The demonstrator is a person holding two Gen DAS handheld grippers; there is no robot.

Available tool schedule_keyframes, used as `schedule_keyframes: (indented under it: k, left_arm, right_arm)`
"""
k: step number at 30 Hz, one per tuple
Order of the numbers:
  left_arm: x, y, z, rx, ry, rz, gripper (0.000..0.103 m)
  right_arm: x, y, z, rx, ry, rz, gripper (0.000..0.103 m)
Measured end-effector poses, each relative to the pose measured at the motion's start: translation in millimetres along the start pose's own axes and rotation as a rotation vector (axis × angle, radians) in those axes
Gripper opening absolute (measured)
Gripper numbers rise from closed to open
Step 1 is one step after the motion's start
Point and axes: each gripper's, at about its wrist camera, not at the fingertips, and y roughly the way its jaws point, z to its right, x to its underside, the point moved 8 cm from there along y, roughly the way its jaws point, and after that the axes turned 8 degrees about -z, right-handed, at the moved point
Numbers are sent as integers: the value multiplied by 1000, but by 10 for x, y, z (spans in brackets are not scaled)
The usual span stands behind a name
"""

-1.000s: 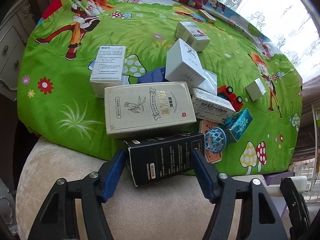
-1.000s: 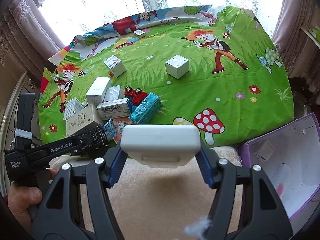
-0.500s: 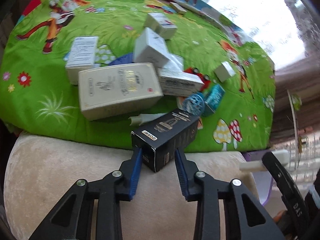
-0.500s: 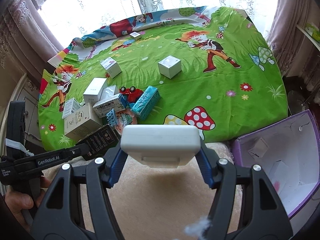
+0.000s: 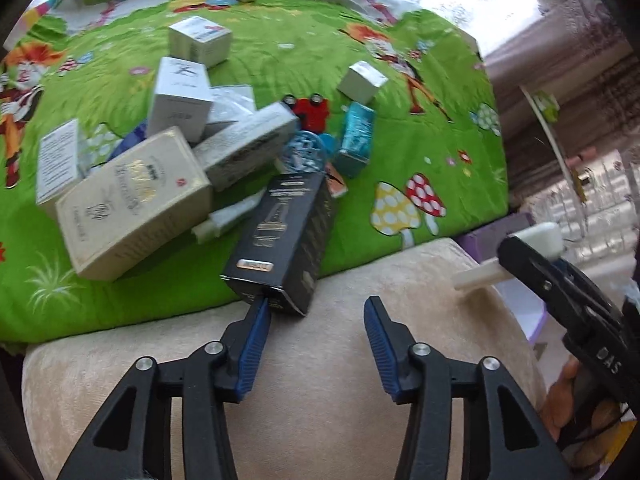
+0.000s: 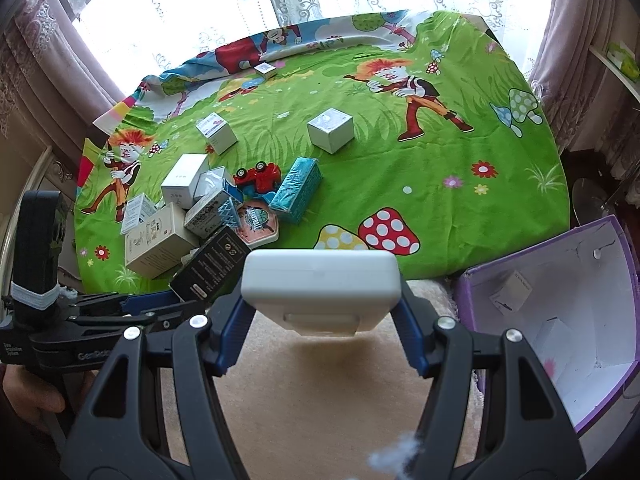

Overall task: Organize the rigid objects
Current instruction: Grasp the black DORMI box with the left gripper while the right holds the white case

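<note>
1. My left gripper (image 5: 316, 316) stands open, jaws wide apart over the beige cushion (image 5: 320, 380); only the left blue fingertip touches the near end of the black box (image 5: 280, 236), so I am not gripping it.
2. The black box lies at the near edge of the green cartoon cloth (image 5: 400, 152), its near end overhanging onto the cushion, its far end pointing into the pile.
3. Just left of the black box sits the big cream tea box (image 5: 132, 208); a white tube (image 5: 228, 222) lies between the two.
4. Beyond the black box's far end I see a grey-white carton (image 5: 248, 144), a blue lattice ball (image 5: 302, 156), a red toy car (image 5: 312, 110) and a teal box (image 5: 358, 140), all crowded together; the blur here keeps me from telling which of them touch.
5. My right gripper (image 6: 320, 312) is clamped on a white rounded case (image 6: 320, 284), both blue pads pressed against its sides, held above the cushion to the right of the black box.
6. Well right of the black box, off the cloth, the purple bin (image 6: 616, 396) stands open with small white boxes (image 6: 514, 290) inside.
</note>
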Motion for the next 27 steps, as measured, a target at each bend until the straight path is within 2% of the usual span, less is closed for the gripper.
schedule_keyframes:
  k: [4, 10, 14, 20, 22, 23, 27]
  left_arm:
    - [71, -76, 12, 12, 41, -9, 58]
    - [14, -223, -373, -62, -24, 35, 63]
    - [-131, -121, -355, -36, -13, 19, 63]
    - [-317, 117, -376, -79, 2, -30, 63]
    - [-325, 181, -331, -62, 23, -45, 60]
    - [-317, 186, -296, -59, 37, -46, 51]
    - [-292, 131, -203, -62, 69, -27, 46]
  right_arm:
    - [-4, -12, 44, 1, 3, -1, 68]
    - [-5, -13, 71, -1, -1, -2, 68]
    - [-21, -42, 91, -3, 0, -2, 68]
    - [-30, -137, 213, 8, 21, 17, 68]
    - [-19, -141, 254, 12, 29, 16, 68]
    - [-9, -142, 278, 15, 33, 15, 68]
    - [10, -167, 335, 21, 40, 21, 68]
